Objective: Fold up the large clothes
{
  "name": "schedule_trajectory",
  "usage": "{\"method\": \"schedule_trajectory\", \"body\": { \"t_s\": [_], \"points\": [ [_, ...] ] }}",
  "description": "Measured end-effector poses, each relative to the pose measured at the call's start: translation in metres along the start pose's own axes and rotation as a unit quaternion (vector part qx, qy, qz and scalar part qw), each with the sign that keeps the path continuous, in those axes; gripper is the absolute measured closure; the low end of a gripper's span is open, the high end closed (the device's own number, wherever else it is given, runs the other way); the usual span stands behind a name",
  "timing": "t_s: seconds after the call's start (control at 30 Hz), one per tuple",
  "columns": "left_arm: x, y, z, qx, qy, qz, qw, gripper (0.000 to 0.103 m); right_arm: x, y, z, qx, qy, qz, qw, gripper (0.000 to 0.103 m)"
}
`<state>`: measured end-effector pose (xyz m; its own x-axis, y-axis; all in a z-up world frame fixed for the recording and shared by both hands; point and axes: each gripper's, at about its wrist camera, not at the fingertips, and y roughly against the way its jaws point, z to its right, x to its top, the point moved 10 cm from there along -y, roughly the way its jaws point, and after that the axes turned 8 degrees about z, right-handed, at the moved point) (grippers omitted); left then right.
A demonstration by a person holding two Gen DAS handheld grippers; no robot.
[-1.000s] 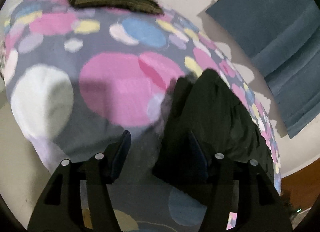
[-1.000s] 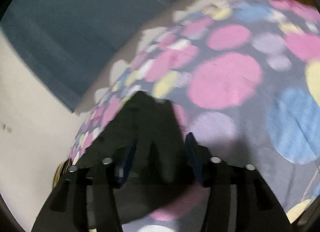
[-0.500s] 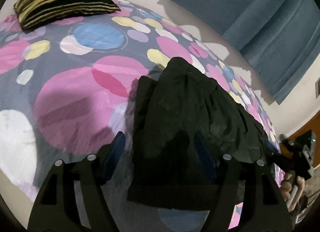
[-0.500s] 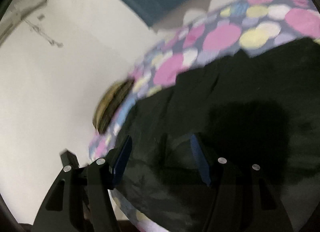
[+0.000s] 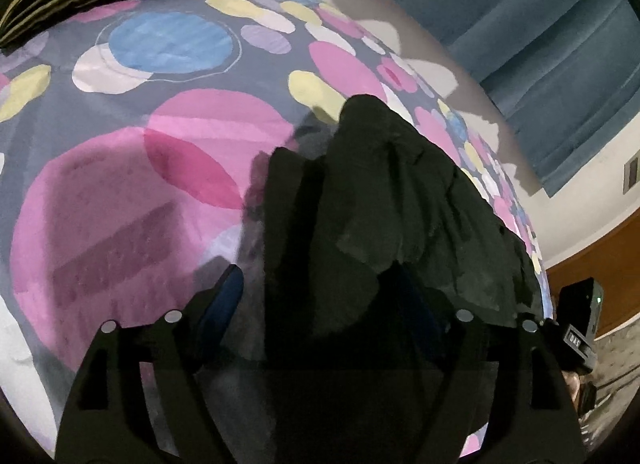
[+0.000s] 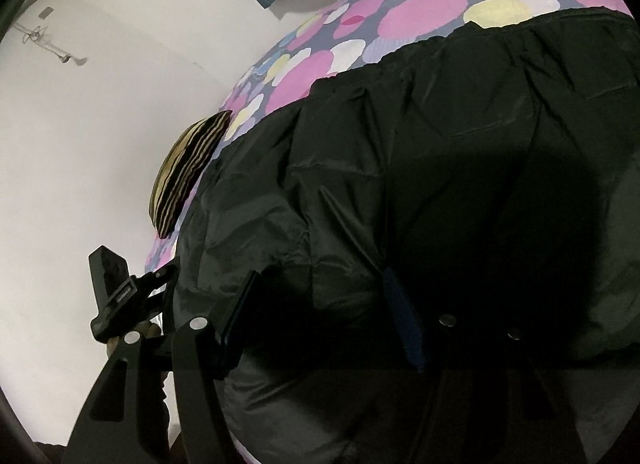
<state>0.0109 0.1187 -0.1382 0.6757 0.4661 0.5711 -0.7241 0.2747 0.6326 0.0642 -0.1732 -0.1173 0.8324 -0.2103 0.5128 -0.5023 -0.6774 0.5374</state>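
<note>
On the spotted bedspread (image 5: 168,168), the black jacket (image 6: 460,152) lies released: left gripper (image 5: 320,304) jaws have just been opening, right gripper (image 6: 320,304) likewise unclenched; fold placed.

Left tool (image 5: 320,304): matte black angular fingers, cut-out slots, two silver round screws per side, blue pads (image 5: 224,300). Right tool (image 6: 320,316): same black build, silver screws, blue pads. Black camera block with white lettering, green LED.
</note>
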Motion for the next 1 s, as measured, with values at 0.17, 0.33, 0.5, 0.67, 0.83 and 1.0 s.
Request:
{"method": "schedule_trajectory", "body": {
  "t_s": [0.17, 0.33, 0.5, 0.67, 0.83, 1.0],
  "points": [
    [0.002, -0.010, -0.003, 0.010, -0.009, -0.018, 0.9997, 0.018, 0.008, -0.013, -0.001, 0.001, 0.002, 0.002, 1.000, 0.040],
    [0.004, -0.014, -0.007, 0.002, 0.000, -0.043, 0.9991, 0.017, 0.007, -0.014, -0.001, 0.004, 0.002, 0.002, 1.000, 0.040],
    [0.003, -0.020, -0.006, 0.015, -0.037, -0.067, 0.9970, 0.017, 0.007, -0.014, 0.000, 0.002, 0.002, 0.003, 1.000, 0.040],
    [0.002, -0.030, 0.005, -0.018, -0.054, -0.094, 0.9940, 0.037, 0.006, -0.013, -0.001, 0.002, 0.003, 0.004, 1.000, 0.040],
    [-0.005, -0.038, 0.016, -0.062, -0.035, -0.119, 0.9904, 0.051, 0.005, -0.013, -0.001, 0.000, 0.002, 0.005, 1.000, 0.040],
    [-0.005, -0.035, 0.016, -0.066, -0.026, -0.111, 0.9913, 0.067, 0.006, -0.010, -0.002, 0.000, 0.001, 0.011, 1.000, 0.040]
  ]
}}
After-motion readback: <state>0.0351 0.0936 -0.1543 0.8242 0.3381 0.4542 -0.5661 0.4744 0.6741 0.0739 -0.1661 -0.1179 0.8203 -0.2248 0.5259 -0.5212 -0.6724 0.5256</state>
